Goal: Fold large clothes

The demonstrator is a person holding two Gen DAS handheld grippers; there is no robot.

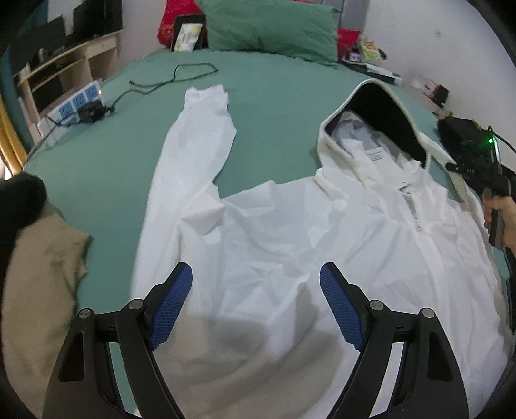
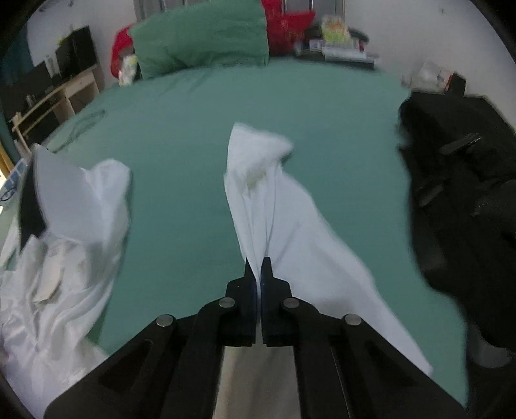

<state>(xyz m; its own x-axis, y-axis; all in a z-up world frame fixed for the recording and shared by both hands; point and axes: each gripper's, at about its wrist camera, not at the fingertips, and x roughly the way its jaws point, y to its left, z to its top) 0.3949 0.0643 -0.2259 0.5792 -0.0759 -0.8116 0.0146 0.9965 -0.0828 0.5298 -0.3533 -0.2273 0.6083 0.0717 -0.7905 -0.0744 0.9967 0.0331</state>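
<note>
A large white hooded jacket (image 1: 290, 232) lies spread on the green bed (image 1: 96, 167), front up, hood (image 1: 380, 129) towards the pillows, one sleeve (image 1: 193, 141) stretched up and left. My left gripper (image 1: 256, 278) hovers open over the jacket's lower body, nothing between its blue pads (image 1: 174, 303). In the right wrist view my right gripper (image 2: 259, 267) is shut on the other white sleeve (image 2: 267, 199), a fold of cloth pinched between its fingers, the cuff lifted ahead. The hood (image 2: 74, 196) shows at the left there. A hand (image 1: 506, 219) holds the right gripper at the far right edge.
A tan garment (image 1: 42, 277) lies at the bed's left edge. A power strip (image 1: 77, 103) and a black cable (image 1: 180, 74) rest at the far left. A green pillow (image 1: 271, 29) and red items sit at the head. A black bag (image 2: 458, 180) stands on the right.
</note>
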